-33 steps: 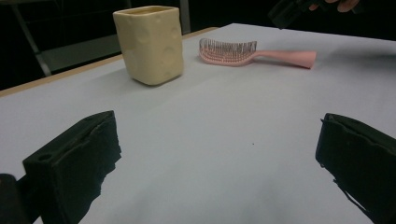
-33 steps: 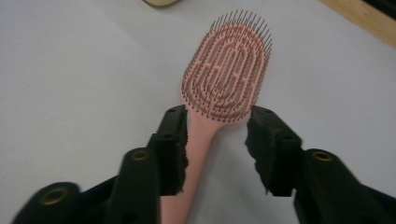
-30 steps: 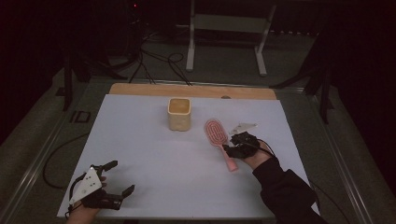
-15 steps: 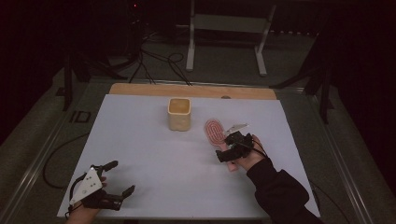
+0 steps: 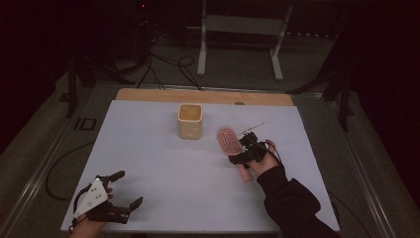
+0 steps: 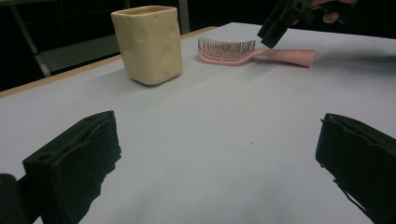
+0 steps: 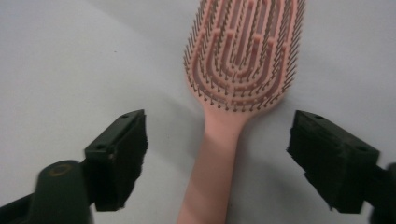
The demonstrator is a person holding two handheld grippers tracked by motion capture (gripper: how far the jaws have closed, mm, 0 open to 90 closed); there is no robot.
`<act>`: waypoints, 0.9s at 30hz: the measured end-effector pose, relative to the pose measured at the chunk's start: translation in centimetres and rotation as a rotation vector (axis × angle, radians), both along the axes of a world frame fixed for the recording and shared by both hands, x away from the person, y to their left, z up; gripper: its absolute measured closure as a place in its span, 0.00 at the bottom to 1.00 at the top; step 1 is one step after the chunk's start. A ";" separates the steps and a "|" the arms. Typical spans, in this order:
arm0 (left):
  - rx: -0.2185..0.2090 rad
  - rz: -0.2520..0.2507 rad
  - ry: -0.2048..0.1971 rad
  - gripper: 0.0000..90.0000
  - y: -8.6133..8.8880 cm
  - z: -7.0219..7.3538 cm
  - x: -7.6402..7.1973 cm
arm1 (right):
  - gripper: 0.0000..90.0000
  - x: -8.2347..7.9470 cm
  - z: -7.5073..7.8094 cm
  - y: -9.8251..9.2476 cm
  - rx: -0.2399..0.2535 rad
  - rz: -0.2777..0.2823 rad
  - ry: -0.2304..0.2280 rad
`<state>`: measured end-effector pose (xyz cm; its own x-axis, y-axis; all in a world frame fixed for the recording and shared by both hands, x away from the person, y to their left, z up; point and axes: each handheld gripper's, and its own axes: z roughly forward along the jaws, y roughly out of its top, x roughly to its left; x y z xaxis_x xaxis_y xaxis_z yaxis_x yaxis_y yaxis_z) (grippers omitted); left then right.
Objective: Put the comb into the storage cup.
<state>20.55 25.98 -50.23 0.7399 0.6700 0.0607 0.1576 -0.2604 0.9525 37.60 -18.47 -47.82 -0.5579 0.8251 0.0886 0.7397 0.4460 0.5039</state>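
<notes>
High view: pink hairbrush [image 5: 229, 141] lies flat on white counter [image 5: 158, 163], right of yellow cup [image 5: 190, 120]. Right gripper [image 5: 243, 152] hangs over brush handle. Left gripper [image 5: 113, 197] sits near front left corner, jaws open, holding nothing.

Left gripper view: cup and brush far ahead, well apart from jaws.

Right gripper view: jaws wide apart, just closed a bit, handle between them, not touched.

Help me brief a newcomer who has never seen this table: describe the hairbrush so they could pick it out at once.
On the white table, look right of the cream cup standing near the far middle. The pink hairbrush lies flat there, bristles up, its handle running toward the person under the right gripper, whose open jaws straddle it. It is the table's sole pink, long-handled thing.
</notes>
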 end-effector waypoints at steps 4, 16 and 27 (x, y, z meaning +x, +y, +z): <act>-0.003 0.000 0.000 0.00 0.0 0.0 0.0 | 0.15 0.3 -0.4 0.5 -0.027 -0.034 0.036; -0.001 0.000 -0.002 0.00 0.1 0.1 0.0 | 0.12 0.5 -0.6 1.7 -0.120 -0.136 0.064; -0.004 0.000 -0.007 0.00 0.1 0.1 -0.1 | 0.46 0.8 -0.7 2.3 -0.136 -0.185 0.114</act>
<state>20.44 26.09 -50.11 0.7394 0.6703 0.0628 0.1514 -0.2564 0.9546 38.39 -16.16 -48.53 -0.3892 0.9209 0.0236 0.8635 0.3558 0.3574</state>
